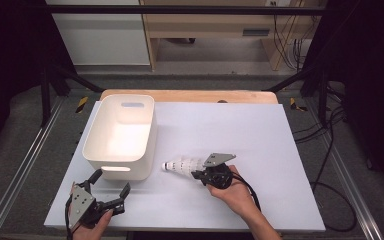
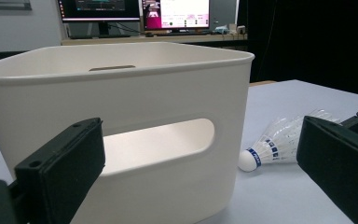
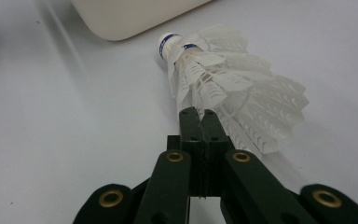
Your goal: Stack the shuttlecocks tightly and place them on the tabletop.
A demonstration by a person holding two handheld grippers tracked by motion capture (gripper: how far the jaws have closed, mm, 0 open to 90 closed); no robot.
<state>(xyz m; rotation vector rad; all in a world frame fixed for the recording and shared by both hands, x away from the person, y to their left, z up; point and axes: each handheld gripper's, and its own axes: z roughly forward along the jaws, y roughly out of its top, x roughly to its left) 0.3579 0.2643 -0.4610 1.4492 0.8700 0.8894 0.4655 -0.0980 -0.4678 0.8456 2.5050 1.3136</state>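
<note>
A white feathered shuttlecock [image 1: 180,165] with a blue-banded cork lies on the white tabletop [image 1: 220,130], its cork pointing at the bin. My right gripper [image 1: 197,175] is shut, its jaw tips pinching the edge of the feather skirt [image 3: 223,79]; in the right gripper view the right gripper [image 3: 199,114] shows its jaws pressed together. My left gripper [image 1: 111,183] is held open near the table's front left corner, just in front of the bin. In the left gripper view its two pads [image 2: 65,163] frame the bin's handle slot, with the shuttlecock [image 2: 279,144] off to the right.
A white plastic bin [image 1: 91,131] with handle slots stands on the left half of the table, looking empty. Its near wall [image 2: 121,93] is close in front of the left gripper. Black frame posts and cables run along both sides of the table.
</note>
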